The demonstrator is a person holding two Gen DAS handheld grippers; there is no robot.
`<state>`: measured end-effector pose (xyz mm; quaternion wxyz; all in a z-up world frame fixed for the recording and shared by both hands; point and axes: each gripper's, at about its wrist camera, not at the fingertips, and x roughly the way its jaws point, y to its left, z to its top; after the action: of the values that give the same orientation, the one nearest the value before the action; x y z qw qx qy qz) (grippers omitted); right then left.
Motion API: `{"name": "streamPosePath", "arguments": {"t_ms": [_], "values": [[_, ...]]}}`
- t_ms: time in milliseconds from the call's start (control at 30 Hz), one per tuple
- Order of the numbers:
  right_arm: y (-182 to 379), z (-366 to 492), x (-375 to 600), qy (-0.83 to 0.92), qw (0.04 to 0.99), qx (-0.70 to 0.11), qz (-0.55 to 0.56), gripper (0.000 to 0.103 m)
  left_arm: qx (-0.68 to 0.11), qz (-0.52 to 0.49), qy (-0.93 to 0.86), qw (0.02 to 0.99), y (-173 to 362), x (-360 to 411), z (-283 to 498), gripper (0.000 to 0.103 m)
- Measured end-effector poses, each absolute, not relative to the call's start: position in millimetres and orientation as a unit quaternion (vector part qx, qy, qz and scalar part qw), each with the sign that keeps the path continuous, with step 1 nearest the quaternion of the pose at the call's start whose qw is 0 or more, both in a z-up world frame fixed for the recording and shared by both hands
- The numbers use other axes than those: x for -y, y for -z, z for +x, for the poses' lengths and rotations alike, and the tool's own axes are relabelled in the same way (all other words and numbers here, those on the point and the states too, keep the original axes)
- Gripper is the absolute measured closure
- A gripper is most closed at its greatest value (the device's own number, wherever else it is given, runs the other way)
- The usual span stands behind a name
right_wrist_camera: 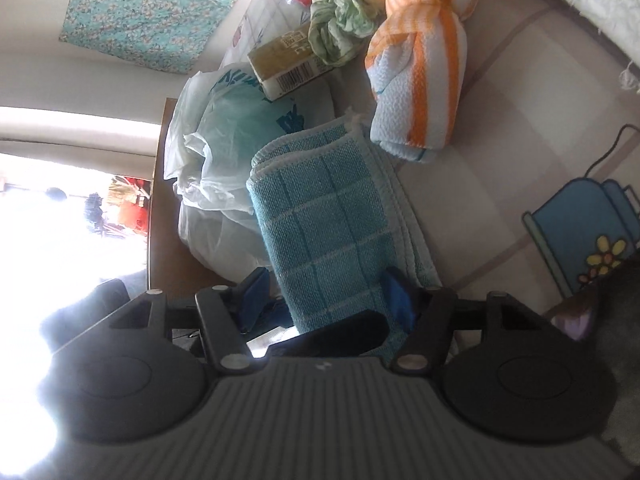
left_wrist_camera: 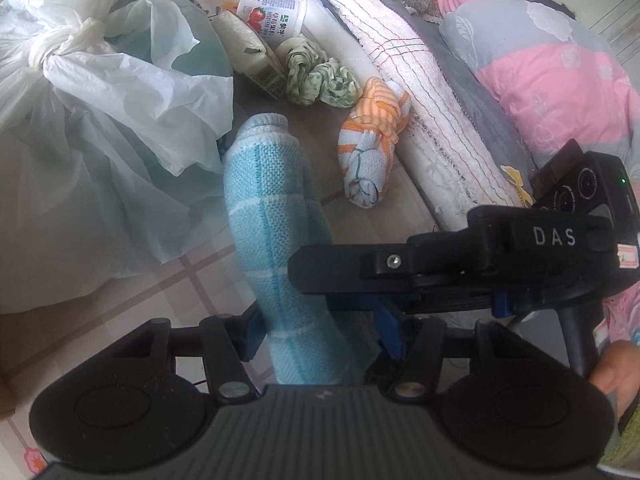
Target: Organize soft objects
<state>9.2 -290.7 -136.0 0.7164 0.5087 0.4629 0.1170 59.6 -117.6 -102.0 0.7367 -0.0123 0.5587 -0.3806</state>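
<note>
A folded light-blue checked towel [left_wrist_camera: 276, 216] stands between the blue pads of my left gripper [left_wrist_camera: 320, 332], which is shut on its near end. My right gripper [left_wrist_camera: 344, 300] comes in from the right and clamps the same towel lower down. In the right wrist view the towel [right_wrist_camera: 324, 220] runs forward from my right gripper [right_wrist_camera: 324, 300], shut on it. An orange-striped knotted cloth [left_wrist_camera: 372, 140] [right_wrist_camera: 420, 68] and a green knotted cloth [left_wrist_camera: 320, 76] [right_wrist_camera: 344, 16] lie beyond on the tiled-pattern surface.
A tied white plastic bag [left_wrist_camera: 92, 112] [right_wrist_camera: 224, 168] bulks to the left. A small carton [left_wrist_camera: 248, 52] [right_wrist_camera: 284, 64] and a yogurt cup [left_wrist_camera: 272, 12] sit behind the cloths. A rolled white mat [left_wrist_camera: 404, 92] and pink-grey bedding [left_wrist_camera: 560, 68] line the right side.
</note>
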Motion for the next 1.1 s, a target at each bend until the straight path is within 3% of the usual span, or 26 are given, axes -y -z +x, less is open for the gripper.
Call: {"name": "streamPosePath", "arguments": {"t_ms": [67,200,267,700,1100], "values": [[139.3,10.7,288.1,-0.122,0.71,-0.462,0.517,0.04,-0.555,-0.01,0.381,0.739,101.6,117.8,60.6,0.05],[133.5,10.3,284.6,-0.129,0.715,-0.454,0.516,0.04,-0.54,-0.002,0.384,0.749,95.0,112.9,59.2,0.074],[127.9,8.7,282.8,-0.131,0.718,-0.452,0.513,0.04,-0.532,0.0,0.384,0.754,90.8,110.0,57.7,0.079],[56.2,-5.1,252.4,-0.189,0.762,-0.422,0.453,0.04,-0.447,0.014,0.392,0.804,28.0,75.3,21.0,0.083],[-16.2,65.5,155.1,-0.343,0.756,-0.402,0.388,0.036,-0.367,-0.052,0.268,0.889,-53.2,-47.4,14.4,0.087]]}}
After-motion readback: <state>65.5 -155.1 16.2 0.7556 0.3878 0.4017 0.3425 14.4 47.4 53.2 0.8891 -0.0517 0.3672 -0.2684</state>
